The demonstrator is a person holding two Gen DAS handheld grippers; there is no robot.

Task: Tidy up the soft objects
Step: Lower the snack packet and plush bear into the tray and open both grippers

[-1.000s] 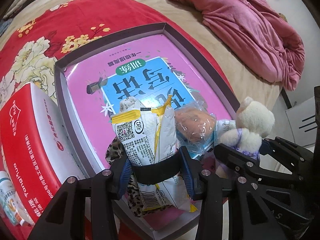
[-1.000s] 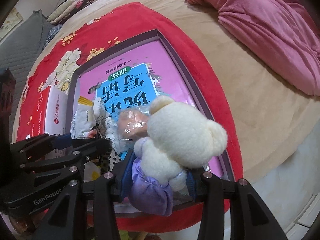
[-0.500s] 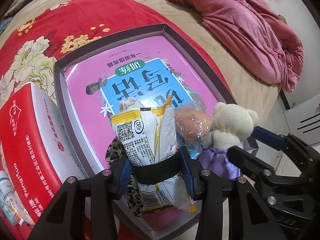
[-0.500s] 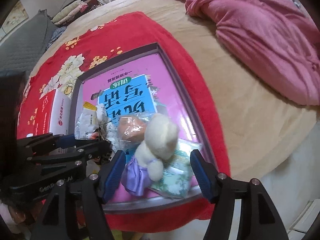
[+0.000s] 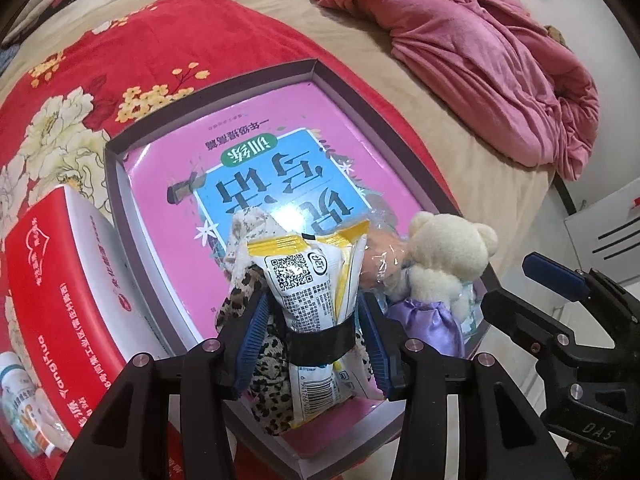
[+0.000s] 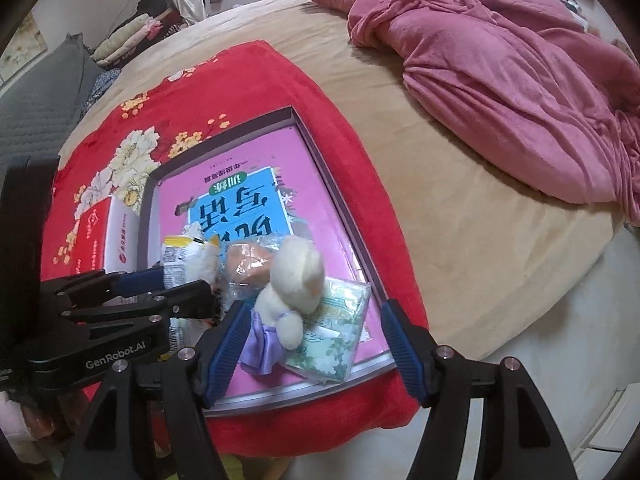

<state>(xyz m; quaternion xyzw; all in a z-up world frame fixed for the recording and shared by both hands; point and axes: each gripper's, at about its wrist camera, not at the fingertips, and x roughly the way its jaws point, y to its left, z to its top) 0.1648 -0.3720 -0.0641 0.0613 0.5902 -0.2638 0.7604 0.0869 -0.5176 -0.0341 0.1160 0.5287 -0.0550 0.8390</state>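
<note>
Where the plush bear lies, a wrapped bun crowds it.

Far half of the tray lies bare, plenty of room to come in over the pink book. The near end is crowded: snack packet, wrapped bun, teddy bear and tissue pack packed together. The red box blocks the tray's left side; tan bedsheet lies bare to the right.

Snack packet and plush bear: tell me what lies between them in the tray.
A bun in clear plastic wrap lies between the snack packet and the plush bear, touching both; the left wrist view shows it best.
</note>
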